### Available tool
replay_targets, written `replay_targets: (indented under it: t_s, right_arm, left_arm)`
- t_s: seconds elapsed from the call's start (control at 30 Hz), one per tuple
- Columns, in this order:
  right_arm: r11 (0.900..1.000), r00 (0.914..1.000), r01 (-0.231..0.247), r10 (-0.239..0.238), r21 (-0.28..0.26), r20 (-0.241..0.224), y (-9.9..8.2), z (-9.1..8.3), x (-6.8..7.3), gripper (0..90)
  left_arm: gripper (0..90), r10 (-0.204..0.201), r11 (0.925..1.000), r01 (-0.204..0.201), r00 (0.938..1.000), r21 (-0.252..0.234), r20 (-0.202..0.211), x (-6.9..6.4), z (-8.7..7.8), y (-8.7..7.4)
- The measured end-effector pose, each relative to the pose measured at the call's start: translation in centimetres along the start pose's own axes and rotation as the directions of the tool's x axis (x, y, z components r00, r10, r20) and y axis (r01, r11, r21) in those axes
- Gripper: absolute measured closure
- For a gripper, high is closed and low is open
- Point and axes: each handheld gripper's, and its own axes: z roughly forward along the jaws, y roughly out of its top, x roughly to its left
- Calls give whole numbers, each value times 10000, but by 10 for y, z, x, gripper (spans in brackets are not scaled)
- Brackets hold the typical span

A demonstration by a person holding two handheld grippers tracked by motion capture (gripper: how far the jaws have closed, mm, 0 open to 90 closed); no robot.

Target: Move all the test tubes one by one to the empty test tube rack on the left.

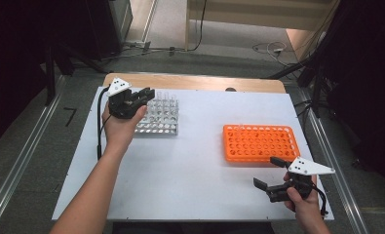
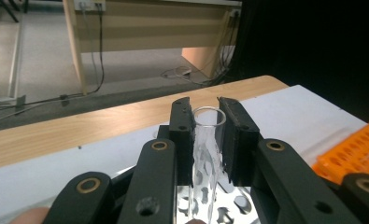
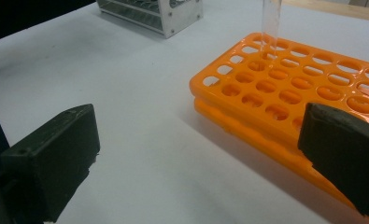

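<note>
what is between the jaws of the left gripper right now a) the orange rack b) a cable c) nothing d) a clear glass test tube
d: in the left gripper view the two black jaws of the left gripper press on either side of a clear test tube, its open rim standing between them, above the metal rack; the orange rack lies apart on the table.

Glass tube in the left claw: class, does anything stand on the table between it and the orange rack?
Nothing visible does. The left claw grips the glass tube over the metal rack; bare white table separates it from the orange rack.
</note>
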Motion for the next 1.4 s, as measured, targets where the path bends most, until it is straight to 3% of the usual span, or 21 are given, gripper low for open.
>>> replay_targets:
  t_s: [0.1,0.3,0.67,0.87,1.13,1.4]
  right_arm:
    - [10000,10000,-43,43,-1,4,0,0,-1,0]
    - [10000,10000,-24,23,41,32,0,1,-1,0]
    - [10000,10000,-87,87,20,20,-1,-1,-2,0]
    - [10000,10000,-61,61,-5,-4,-1,-1,-3,0]
    - [10000,10000,-72,72,-23,11,-1,-1,-2,0]
    - [10000,10000,-65,65,-12,25,-1,-1,-2,0]
  left_arm:
    - [758,162,9999,-162,9996,10,-218,6,7,3]
    - [758,79,10000,-82,9982,-36,-595,17,25,8]
    - [758,31,9997,-6,9938,226,-1109,30,55,-1]
    - [757,189,9990,-139,9930,435,-1167,29,63,-5]
    - [755,128,9938,17,9914,1110,-1301,28,70,-11]
    - [751,-124,9911,298,9910,1297,-1332,30,70,-16]
